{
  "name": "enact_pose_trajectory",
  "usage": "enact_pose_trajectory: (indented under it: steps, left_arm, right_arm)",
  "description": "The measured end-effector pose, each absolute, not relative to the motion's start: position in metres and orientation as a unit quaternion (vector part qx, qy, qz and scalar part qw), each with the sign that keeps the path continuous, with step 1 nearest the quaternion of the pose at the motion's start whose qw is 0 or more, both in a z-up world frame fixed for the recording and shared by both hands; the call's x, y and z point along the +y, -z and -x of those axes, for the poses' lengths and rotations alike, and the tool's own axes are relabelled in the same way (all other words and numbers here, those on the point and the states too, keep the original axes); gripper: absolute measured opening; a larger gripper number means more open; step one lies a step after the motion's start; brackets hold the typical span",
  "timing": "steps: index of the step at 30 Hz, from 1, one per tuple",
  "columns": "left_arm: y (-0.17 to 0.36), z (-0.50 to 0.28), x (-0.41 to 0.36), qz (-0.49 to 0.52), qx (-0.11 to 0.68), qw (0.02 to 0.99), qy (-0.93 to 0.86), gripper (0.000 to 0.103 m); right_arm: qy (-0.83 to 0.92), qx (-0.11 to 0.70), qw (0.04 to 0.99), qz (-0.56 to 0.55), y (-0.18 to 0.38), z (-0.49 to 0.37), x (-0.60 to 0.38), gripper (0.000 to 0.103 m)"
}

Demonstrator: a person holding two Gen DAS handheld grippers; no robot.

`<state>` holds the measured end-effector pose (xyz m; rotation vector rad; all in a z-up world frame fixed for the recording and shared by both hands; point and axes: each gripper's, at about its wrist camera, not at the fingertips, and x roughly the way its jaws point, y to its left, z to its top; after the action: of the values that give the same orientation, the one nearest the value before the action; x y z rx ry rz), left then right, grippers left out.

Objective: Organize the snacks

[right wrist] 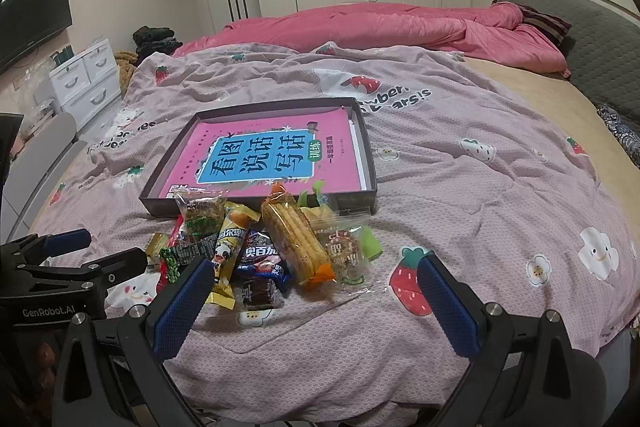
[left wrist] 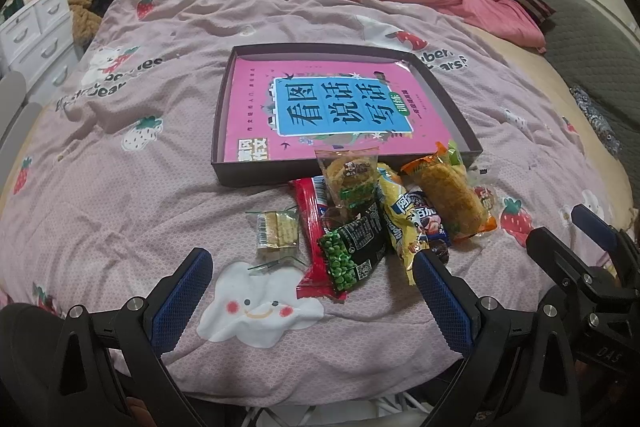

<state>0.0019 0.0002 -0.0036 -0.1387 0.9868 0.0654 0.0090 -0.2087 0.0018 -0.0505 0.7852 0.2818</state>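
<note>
A pile of snack packets [left wrist: 384,211] lies on the bed just in front of a shallow dark box [left wrist: 256,175]; the pile also shows in the right wrist view [right wrist: 272,247], in front of the box [right wrist: 360,197]. A pink book [left wrist: 320,107] lies flat in the box. A small cracker packet [left wrist: 278,231] lies apart at the pile's left. A green pea packet [left wrist: 352,255] and a long orange biscuit pack [right wrist: 296,239] are in the pile. My left gripper [left wrist: 316,287] is open and empty just before the pile. My right gripper [right wrist: 312,291] is open and empty, near the pile's front edge.
The bed has a pink strawberry-print cover [left wrist: 140,187] and a bunched pink quilt [right wrist: 380,27] at the back. White drawers [right wrist: 86,83] stand to the left. A grey headboard cushion [right wrist: 580,39] runs along the right.
</note>
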Motion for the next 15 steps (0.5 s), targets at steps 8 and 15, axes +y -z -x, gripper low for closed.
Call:
enact_pose_trajectory:
  steps: [8,15]
  left_arm:
    - [0.0033,-0.0024,0.0005,0.064,0.472,0.879,-0.031,0.1]
    - [0.0025,-0.0029,0.0003,0.062,0.472,0.879,-0.031,0.1]
  right_arm:
    - [-0.137,0.384,0.913,0.027,-0.0004,-0.0095,-0.2061,0.102]
    - [-0.139,0.384,0.912,0.029,-0.0013,-0.0099,-0.2051,0.102]
